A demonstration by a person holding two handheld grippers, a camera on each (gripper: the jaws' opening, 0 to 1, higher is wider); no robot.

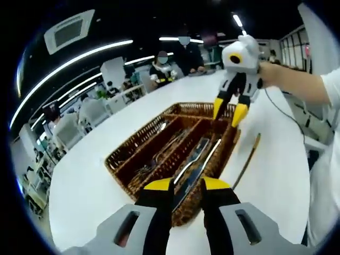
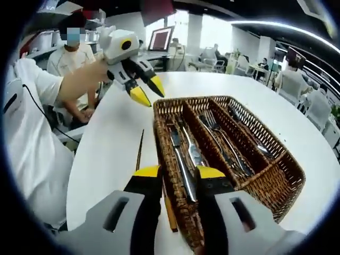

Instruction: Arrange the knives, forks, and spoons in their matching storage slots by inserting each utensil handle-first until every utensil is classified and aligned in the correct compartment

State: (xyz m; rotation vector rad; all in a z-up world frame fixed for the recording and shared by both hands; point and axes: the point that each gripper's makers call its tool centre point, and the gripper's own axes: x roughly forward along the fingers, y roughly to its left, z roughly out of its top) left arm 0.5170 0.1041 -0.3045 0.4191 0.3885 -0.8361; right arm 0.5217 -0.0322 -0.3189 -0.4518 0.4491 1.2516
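The wicker cutlery tray (image 2: pixel 276 186) is sitting on the white bench (image 2: pixel 106 154) with knives (image 2: pixel 183 159), forks (image 2: pixel 215 130) and spoons (image 2: pixel 249 141) already lying in separate slots. One slim stick-like utensil (image 2: pixel 139 150), its kind unclear, is lying outside just beside the tray, so sorting looks nearly finished. The left claw (image 1: pixel 187 184) and right claw (image 2: pixel 179 171) are both hovering, parted and holding nothing.

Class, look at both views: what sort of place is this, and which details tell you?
Probably an open-plan office or lab. Long strip lights run across the ceiling, people sit at desks with a monitor, and the wicker tray rests on a big white table.
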